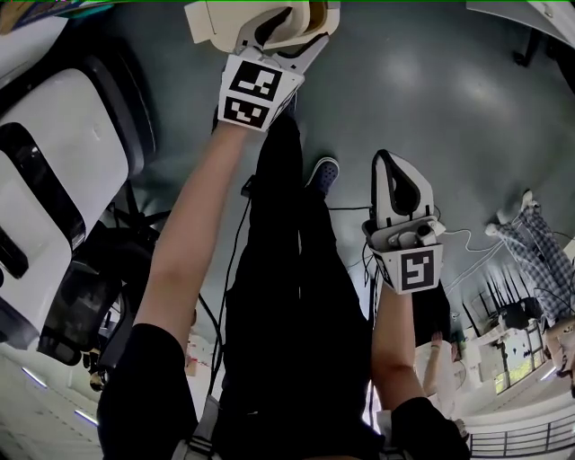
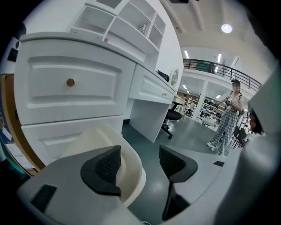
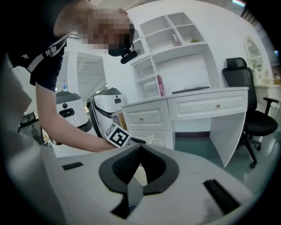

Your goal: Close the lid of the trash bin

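**Head view:** Two hand-held grippers are seen, one in each hand. Each carries one marker cube printed with black-and-white square patterns. The left gripper (image 1: 286,31) is stretched forward to the top edge, where its jaws are set at one cream trash bin (image 1: 216,20). The right gripper (image 1: 393,171) is held well apart from the bin, nearer the body, over the grey floor (image 1: 467,99). One bystander in checked trousers (image 1: 539,243) is seen at the right.

**Left gripper view:** The jaws are spread wide. The bin's curved cream lid (image 2: 129,169) lies between them, its rim against the left-hand pad (image 2: 103,169), with a clear gap to the other pad, so nothing is clamped. Behind are seen one white drawer front (image 2: 88,85) with one round knob (image 2: 70,82), and one black office chair (image 2: 172,116).

**Right gripper view:** The jaws are closed tip to tip, with nothing gripped. Beyond them are seen one white desk (image 3: 206,107) and one black office chair.
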A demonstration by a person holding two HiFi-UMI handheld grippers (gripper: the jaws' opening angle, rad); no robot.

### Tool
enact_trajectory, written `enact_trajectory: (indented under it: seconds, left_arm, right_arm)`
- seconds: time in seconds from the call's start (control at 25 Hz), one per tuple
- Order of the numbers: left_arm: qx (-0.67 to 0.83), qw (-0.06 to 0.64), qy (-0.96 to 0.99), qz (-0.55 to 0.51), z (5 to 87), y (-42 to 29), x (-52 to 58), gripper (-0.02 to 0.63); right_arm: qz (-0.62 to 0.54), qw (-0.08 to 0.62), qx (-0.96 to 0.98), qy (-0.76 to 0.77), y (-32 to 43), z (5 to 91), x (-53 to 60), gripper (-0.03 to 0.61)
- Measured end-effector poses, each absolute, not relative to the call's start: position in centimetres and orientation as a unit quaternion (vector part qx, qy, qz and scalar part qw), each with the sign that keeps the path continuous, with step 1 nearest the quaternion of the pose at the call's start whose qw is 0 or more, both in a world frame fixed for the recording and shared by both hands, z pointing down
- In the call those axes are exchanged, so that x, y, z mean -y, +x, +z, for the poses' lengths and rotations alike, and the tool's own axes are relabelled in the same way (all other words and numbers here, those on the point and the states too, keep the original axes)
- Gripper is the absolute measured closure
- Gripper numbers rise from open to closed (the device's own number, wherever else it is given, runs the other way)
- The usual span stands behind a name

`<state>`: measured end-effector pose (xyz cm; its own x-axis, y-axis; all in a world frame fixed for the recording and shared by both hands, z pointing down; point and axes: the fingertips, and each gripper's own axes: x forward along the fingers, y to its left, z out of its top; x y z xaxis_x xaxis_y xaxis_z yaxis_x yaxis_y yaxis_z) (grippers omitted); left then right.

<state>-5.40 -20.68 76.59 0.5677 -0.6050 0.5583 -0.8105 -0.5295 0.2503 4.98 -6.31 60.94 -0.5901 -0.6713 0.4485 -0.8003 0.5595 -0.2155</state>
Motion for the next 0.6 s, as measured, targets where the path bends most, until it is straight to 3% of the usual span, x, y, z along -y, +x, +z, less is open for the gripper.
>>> enact_trajectory:
  seconds: [0.6]
  left_arm:
    - [0.369,0.284,0.839,0.281,85.9,-0.7,21.7,0.331]
  right_arm:
    - [0.204,0.165,0.866,0.425,7.3,63.8,7.8,0.574]
